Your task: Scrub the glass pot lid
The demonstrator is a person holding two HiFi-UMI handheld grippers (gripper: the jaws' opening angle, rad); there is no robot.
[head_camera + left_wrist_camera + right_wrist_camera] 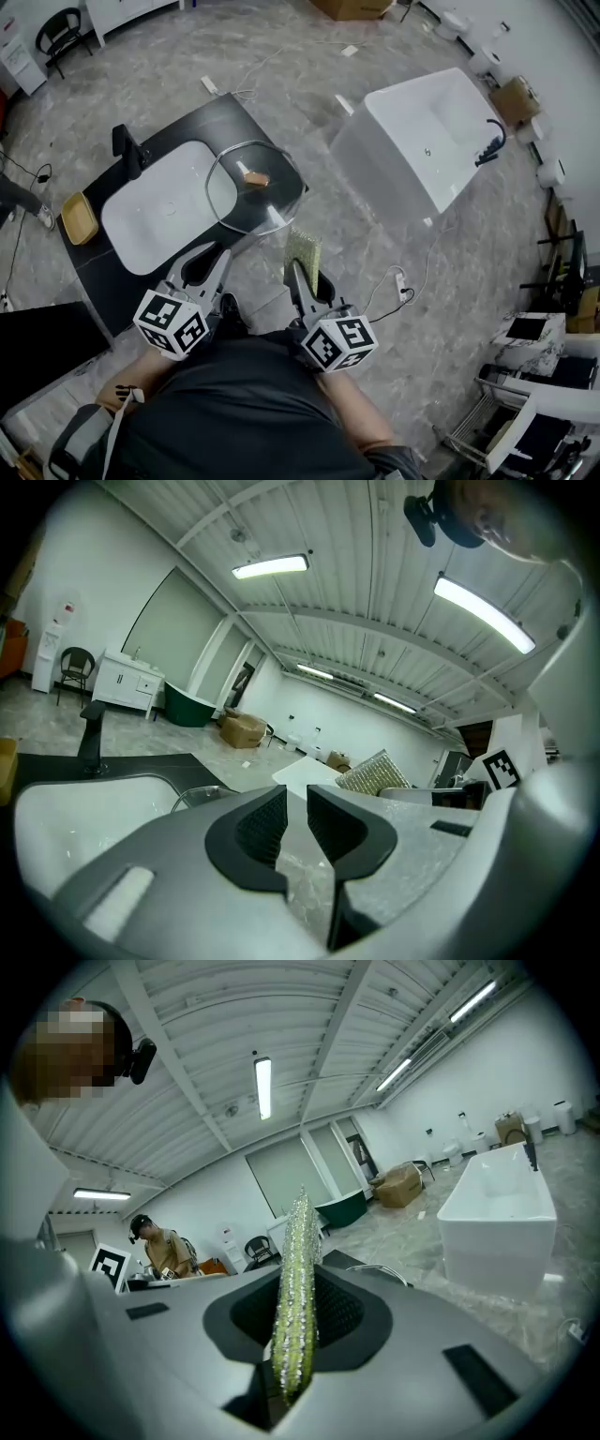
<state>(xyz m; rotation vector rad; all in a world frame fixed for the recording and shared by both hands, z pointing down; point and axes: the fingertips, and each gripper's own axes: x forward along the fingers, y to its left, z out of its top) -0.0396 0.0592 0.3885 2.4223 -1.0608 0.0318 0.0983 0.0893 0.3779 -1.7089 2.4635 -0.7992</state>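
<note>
- The left gripper [208, 255] has its jaws only a narrow gap apart, and nothing stands between them.
- The right gripper [298, 270] is clamped on a green scouring pad [294, 1288]. The pad stands on edge between the jaws and sticks out past their tips.
- The glass pot lid [255, 187] lies flat just ahead of both grippers, nearer the right one's side. Neither gripper touches it, and the pad's far edge stops just short of its rim.
- The lid's wooden knob [255, 177] faces up at its centre.
- The lid rests on a dark countertop [192, 127], partly over the rim of a white sink basin [155, 211] that sits ahead of the left gripper.
- A black faucet [127, 148] stands beyond the basin, to the left gripper's far left.
- A white bathtub [427, 131] stands well ahead and to the right of the right gripper.
</note>
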